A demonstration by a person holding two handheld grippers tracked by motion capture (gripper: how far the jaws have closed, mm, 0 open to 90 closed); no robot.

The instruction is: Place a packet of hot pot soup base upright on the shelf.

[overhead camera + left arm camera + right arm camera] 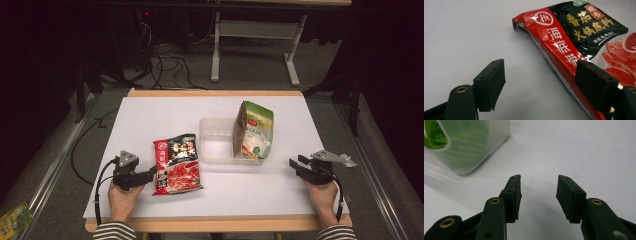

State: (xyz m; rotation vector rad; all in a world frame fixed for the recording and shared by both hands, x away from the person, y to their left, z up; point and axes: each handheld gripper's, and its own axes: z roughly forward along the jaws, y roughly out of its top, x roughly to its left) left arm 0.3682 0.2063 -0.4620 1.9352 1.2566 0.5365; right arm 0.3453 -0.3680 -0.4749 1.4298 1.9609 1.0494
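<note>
So my left gripper (150, 175) is sitting right at the lower left edge of the red soup-base packet (177, 163), jaws spread wide with nothing in them. From that gripper the packet is at about 2 o'clock, and its long axis runs roughly 12 to 6 on the table (150, 115). My right gripper (296, 163) is also open and empty, parked well off at the packet's 3 o'clock, past the clear tray (216, 145) with the green bag (254, 131). The left one's clearly the closer hand, I'd say.
</note>
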